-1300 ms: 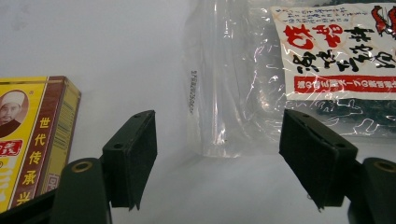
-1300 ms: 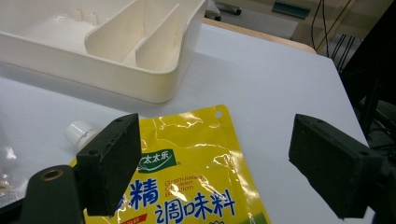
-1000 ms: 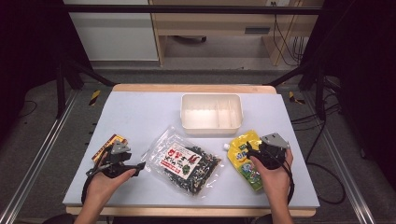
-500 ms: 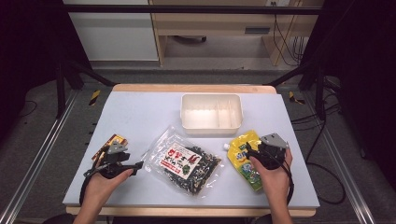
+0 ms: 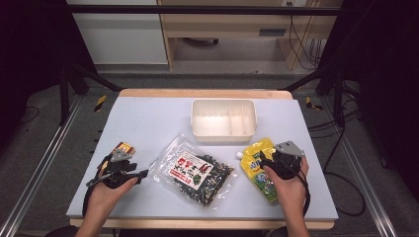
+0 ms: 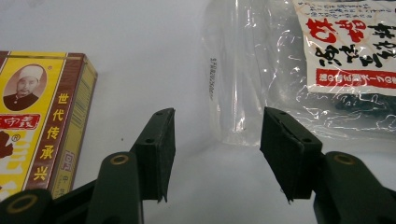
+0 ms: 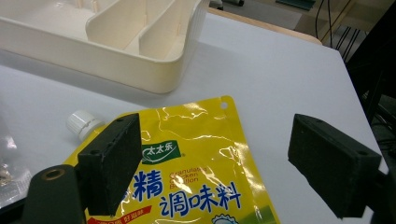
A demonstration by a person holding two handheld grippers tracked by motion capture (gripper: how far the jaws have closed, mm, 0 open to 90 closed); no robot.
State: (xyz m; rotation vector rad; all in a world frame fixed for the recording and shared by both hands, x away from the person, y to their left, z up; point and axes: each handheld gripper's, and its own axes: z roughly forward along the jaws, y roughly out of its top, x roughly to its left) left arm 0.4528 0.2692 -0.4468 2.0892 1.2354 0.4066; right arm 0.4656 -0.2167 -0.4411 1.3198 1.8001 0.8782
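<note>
Both sets of jaws are spread, pinching nothing; the left gripper's (image 6: 215, 154) have just been closing. Its crinkly clear bag (image 5: 193, 169) lies mid-table, right edge cut off. The right gripper (image 7: 229, 163) hovers over a shiny yellow pouch (image 7: 196, 177), bottom hidden. Small flat box (image 6: 39, 121) sits left.

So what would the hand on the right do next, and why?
Probably lower the right gripper and close on the yellow spouted seasoning pouch. Its jaws stand wide open above the pouch, which lies flat beside the empty cream divided plastic tray.
</note>
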